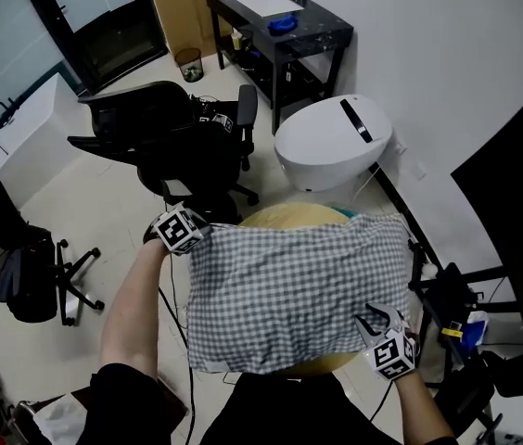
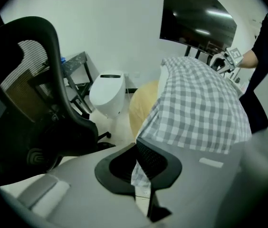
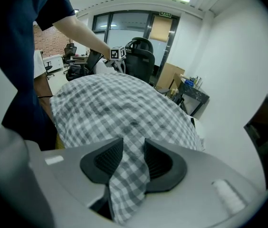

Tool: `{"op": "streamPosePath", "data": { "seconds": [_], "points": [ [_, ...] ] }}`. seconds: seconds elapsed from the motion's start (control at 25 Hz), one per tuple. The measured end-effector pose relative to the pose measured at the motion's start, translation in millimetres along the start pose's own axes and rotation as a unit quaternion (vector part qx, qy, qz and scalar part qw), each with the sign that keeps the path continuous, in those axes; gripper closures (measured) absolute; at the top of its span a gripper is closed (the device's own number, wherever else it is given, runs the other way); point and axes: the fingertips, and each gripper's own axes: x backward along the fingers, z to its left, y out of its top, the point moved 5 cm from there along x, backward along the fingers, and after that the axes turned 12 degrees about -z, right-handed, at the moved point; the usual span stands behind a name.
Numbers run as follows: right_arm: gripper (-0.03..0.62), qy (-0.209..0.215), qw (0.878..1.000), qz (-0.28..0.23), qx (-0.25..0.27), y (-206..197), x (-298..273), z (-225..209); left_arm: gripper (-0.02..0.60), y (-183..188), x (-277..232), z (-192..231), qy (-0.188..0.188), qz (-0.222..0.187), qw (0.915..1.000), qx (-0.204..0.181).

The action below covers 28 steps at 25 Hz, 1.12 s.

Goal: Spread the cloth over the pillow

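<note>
- The left gripper is keeping its jaws tight together on the far left corner of the checked cloth. In the left gripper view a thin fold of the cloth is passing between the closed pads of this gripper.
- The right gripper is clamping the near right corner of the cloth. In the right gripper view a bunched strip of the fabric is filling the gap between the pads of this gripper and is hanging out below them.
- The cloth is lying stretched between the two grippers and is covering most of the yellow pillow. Only the far edge of the pillow is showing in the head view, beyond the cloth.
- In the left gripper view the side of the pillow is showing under the hanging left edge of the cloth.
- A black office chair is standing just beyond the left gripper.
- A white rounded appliance is standing on the floor behind the pillow, and a black desk is standing further back, against the wall.
</note>
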Motion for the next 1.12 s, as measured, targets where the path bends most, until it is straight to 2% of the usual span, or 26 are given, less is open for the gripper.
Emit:
{"op": "streamPosePath", "data": {
  "seconds": [0.16, 0.36, 0.68, 0.84, 1.12],
  "points": [
    [0.443, 0.001, 1.000, 0.002, -0.004, -0.2, -2.1, 0.1, 0.578, 1.6, 20.1, 22.0, 0.042, 0.004, 0.9991, 0.009],
    [0.442, 0.000, 1.000, 0.004, 0.000, 2.4, -4.5, -2.8, 0.579, -0.6, 38.3, 39.2, 0.075, 0.011, 0.9964, 0.037],
    [0.439, 0.008, 1.000, 0.012, -0.004, -0.4, -8.8, -1.1, 0.581, -36.3, -1.6, 27.1, 0.056, 0.077, 0.9943, 0.047],
    [0.439, 0.003, 1.000, 0.004, -0.005, 2.2, -6.0, -2.9, 0.581, -41.0, -15.2, 22.3, 0.065, 0.083, 0.9933, 0.046],
    [0.439, -0.039, 0.998, -0.053, -0.023, 21.0, 15.2, -17.5, 0.411, -33.0, 9.6, 25.2, 0.105, 0.051, 0.9922, 0.044]
  ]
}}
